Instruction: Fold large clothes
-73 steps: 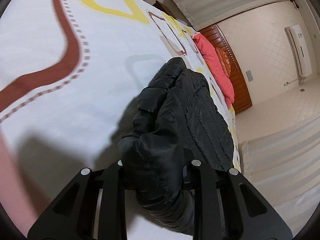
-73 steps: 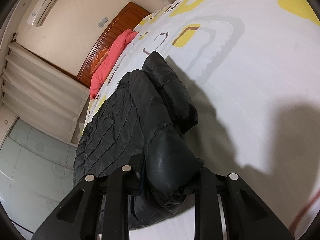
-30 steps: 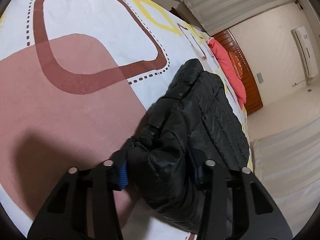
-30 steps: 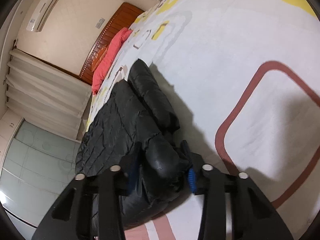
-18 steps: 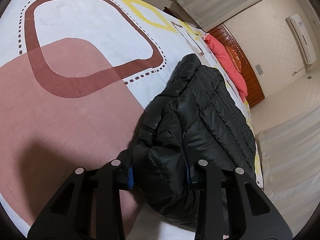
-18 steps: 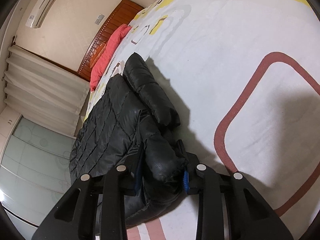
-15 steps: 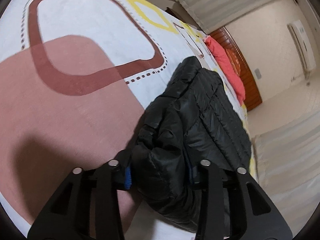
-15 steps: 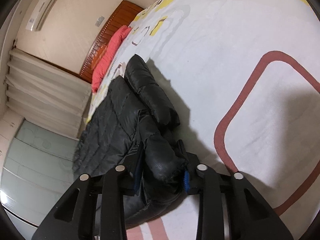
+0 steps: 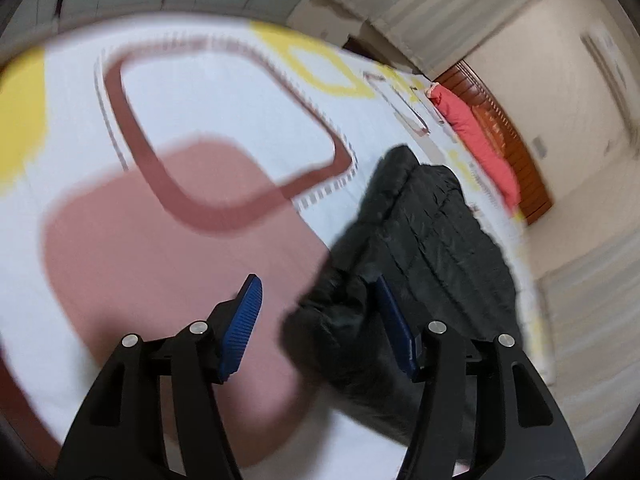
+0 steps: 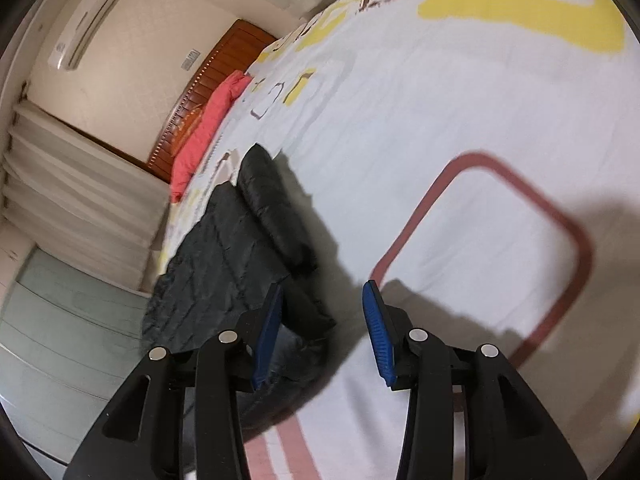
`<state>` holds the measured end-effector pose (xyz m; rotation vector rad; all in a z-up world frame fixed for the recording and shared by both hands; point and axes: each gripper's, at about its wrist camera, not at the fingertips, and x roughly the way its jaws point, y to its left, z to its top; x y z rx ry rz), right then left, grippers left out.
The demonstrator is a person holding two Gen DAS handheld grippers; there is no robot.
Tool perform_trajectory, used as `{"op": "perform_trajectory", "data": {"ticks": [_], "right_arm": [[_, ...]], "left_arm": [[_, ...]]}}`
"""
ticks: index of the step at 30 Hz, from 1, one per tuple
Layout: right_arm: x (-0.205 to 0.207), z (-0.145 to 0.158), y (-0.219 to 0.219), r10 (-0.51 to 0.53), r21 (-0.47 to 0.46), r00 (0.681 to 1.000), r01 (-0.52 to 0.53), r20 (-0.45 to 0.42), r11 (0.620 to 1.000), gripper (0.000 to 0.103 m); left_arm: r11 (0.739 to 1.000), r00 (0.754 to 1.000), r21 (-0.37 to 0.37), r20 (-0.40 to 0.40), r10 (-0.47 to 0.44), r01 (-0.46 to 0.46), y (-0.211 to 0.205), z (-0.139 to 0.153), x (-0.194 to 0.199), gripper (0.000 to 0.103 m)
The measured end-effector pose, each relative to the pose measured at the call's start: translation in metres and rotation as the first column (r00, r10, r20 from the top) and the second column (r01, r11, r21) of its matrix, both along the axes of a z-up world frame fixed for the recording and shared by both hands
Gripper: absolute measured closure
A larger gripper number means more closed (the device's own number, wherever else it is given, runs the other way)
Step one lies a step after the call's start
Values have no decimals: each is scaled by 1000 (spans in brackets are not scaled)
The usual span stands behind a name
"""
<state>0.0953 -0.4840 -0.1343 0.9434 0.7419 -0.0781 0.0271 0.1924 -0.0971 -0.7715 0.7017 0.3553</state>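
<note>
A black quilted puffer jacket (image 9: 432, 236) lies folded on the patterned bed sheet (image 9: 208, 112); it also shows in the right wrist view (image 10: 228, 264). My left gripper (image 9: 316, 316) is open, its blue pads (image 9: 244, 320) apart, with the jacket's near corner lying loose between them. My right gripper (image 10: 320, 332) is open and empty, just above the sheet (image 10: 460, 100), with the jacket's near corner at its left pad (image 10: 268, 340). The left wrist view is blurred by motion.
A red pillow (image 9: 476, 144) lies against the wooden headboard (image 9: 516, 160) at the far end of the bed; they also show in the right wrist view (image 10: 204, 132). Curtains (image 10: 76, 208) and an air conditioner (image 10: 88, 20) line the walls.
Both grippers have opened and let go of the jacket's near edge. The jacket now rests on the sheet, and both grippers have pulled back and up a little.
</note>
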Motion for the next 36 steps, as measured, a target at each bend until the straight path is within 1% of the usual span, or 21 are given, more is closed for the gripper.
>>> {"op": "perform_trajectory", "data": {"ticks": [1,3,4,6,7,9,10,12,16,18,20,22,25,26,27,28,30,32,33,34,36], "right_arm": [[0,5,1,-4,-41,1000,3,-17,999,61],[-1,15,3,-16,-119,999,11,-40,993,61],[0,19,5,-15,-144,999,8,-44,990,61],[4,30,15,7,-218,998,-19,-58,976,61],[9,38,26,29,-275,997,-47,-70,960,61],[16,51,48,77,-358,994,-100,-78,928,61],[21,57,63,109,-398,991,-132,-79,908,61],[31,67,89,169,-449,983,-185,-76,874,61],[58,75,140,288,-494,953,-295,-93,818,61],[74,79,166,339,-516,935,-343,-106,785,61],[86,83,190,381,-536,918,-378,-112,755,61],[100,85,213,409,-565,904,-404,-125,720,61],[114,78,237,431,-598,890,-430,-151,677,61],[118,74,242,435,-601,885,-440,-165,667,61],[122,68,247,440,-598,879,-455,-183,660,61],[129,59,250,445,-586,871,-474,-206,657,61],[136,40,252,450,-567,862,-496,-232,658,61],[136,39,253,450,-574,859,-502,-244,647,61],[136,43,253,450,-576,857,-506,-251,642,61],[136,49,253,454,-571,856,-506,-245,646,61],[136,63,254,456,-569,867,-482,-201,666,61]], "left_arm": [[995,1000,97,-10,-3,4,-4,10,-2,45],[975,1000,224,-22,-6,11,-11,23,-2,45],[964,1000,265,-25,-15,21,-15,28,-2,45],[949,999,311,-27,-40,46,-23,37,3,42],[935,998,348,-25,-60,64,-32,43,7,41],[901,995,423,-29,-92,96,-49,52,15,40],[878,992,463,-34,-118,120,-62,58,23,40],[846,985,507,-44,-168,167,-85,64,37,39],[822,963,505,-87,-256,264,-123,65,75,38],[793,950,527,-110,-291,304,-145,64,97,38],[764,942,557,-127,-310,326,-161,61,112,37],[742,937,577,-144,-317,340,-175,55,127,36],[727,925,574,-196,-326,378,-189,39,148,36],[725,918,564,-217,-331,395,-191,32,153,37],[726,907,544,-248,-340,421,-192,21,160,41],[725,896,528,-275,-348,443,-192,9,164,42],[720,894,531,-277,-352,448,-190,-5,166,42],[710,891,538,-285,-353,454,-192,-4,165,44],[712,889,532,-281,-362,458,-192,3,164,46],[721,892,525,-269,-363,451,-191,8,163,46],[747,909,518,-224,-351,416,-188,22,162,45]]}}
